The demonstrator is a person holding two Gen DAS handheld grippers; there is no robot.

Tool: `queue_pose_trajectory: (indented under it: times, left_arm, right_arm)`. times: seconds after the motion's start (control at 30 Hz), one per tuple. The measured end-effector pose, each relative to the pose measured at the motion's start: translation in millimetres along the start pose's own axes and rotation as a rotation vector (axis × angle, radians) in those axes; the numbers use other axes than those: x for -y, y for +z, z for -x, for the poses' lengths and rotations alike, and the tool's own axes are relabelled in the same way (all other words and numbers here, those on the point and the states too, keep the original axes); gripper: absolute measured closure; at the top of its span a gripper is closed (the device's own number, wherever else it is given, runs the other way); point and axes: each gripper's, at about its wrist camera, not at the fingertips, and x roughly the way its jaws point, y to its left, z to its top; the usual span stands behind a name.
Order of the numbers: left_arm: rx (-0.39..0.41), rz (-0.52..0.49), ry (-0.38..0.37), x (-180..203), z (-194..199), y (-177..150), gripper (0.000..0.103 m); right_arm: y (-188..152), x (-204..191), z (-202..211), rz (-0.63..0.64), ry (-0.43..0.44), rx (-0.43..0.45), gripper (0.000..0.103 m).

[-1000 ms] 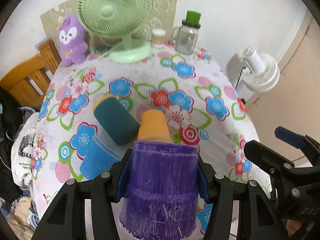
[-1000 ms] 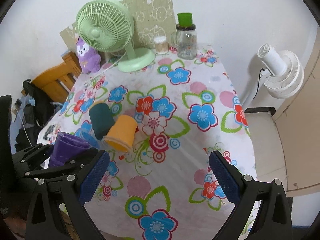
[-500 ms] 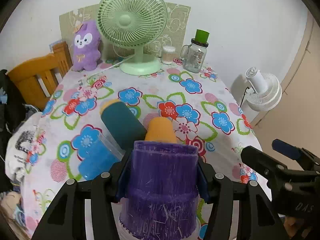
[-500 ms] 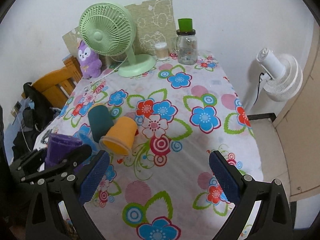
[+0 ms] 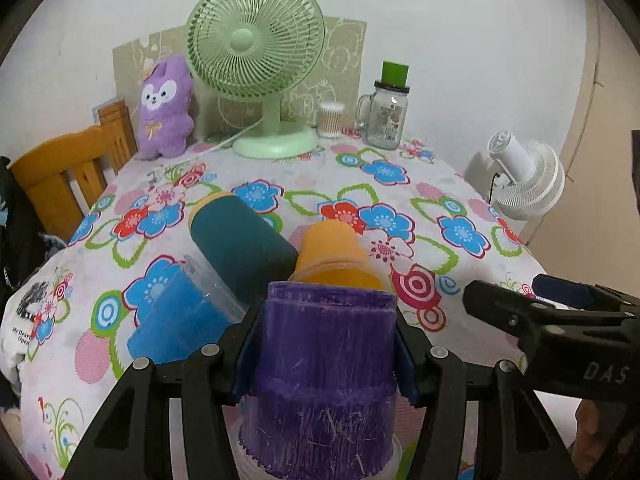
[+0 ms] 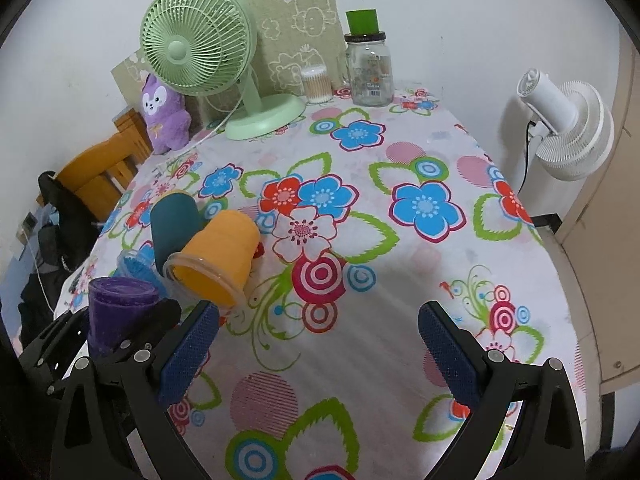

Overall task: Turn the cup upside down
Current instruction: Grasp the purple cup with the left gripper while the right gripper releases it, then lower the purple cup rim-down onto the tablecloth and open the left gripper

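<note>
Your left claw (image 5: 326, 344) is clenched on the purple cup (image 5: 326, 364), blue pads pressed flat on both sides of its upper wall. The cup looks already inverted: the closed, narrower end points up and the flared, wider rim is at the bottom, near the counter (image 6: 360, 240). Whether that rim is actually touching the cloth I cannot tell; a clear band shows under it in the left wrist view, but contact is hidden. So I judge the flip itself as mostly done, and what is left is seating the cup rim-down and letting go. The cup is ribbed plastic, translucent purple, scratched with whitish marks, stepped partway down; it looks light and a bit slick, so it may shift on release. It sits at the near edge of the counter, just in front of the orange cup (image 5: 334, 256), which lies on its side. Beside the orange cup lies a teal cup (image 5: 240, 248), also on its side, and a blue cup (image 5: 180, 320) just beyond that, to the left of the purple one. Your right claw (image 6: 318, 354) is released, jaws wide apart, holding nothing, hovering over bare cloth to the right of the orange cup. Far behind the orange cup a green fan (image 6: 200, 48) stands at the back.
</note>
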Motion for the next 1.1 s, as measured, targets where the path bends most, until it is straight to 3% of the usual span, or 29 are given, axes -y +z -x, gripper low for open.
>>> queue_pose_trajectory:
  times: [0.3,0.63,0.83,0.9,0.97,1.1]
  left_arm:
    - [0.077,-0.013,0.003,-4,-12,-5,0.044]
    - [0.005,0.017,-0.013,-10,-17,-21,0.041]
    - [-0.151,0.091,-0.050,-19,-24,-32,0.027]
    - [-0.166,0.127,-0.071,-22,-19,-31,0.013]
    - [-0.163,0.143,-0.061,-23,-14,-29,0.007]
    - [-0.191,0.133,-0.042,-21,-9,-28,0.005]
  right_arm:
    - [-3,-5,-16,0.002,0.000,0.005,0.002]
    - [-10,-7,-22,-0.007,0.001,-0.034,0.002]
    - [-10,-13,-16,0.006,0.006,-0.089,0.002]
    - [-8,-15,-13,0.020,0.003,-0.104,0.002]
    - [-7,-16,-11,0.019,0.007,-0.119,0.002]
    - [-5,-18,-9,0.022,0.015,-0.157,0.002]
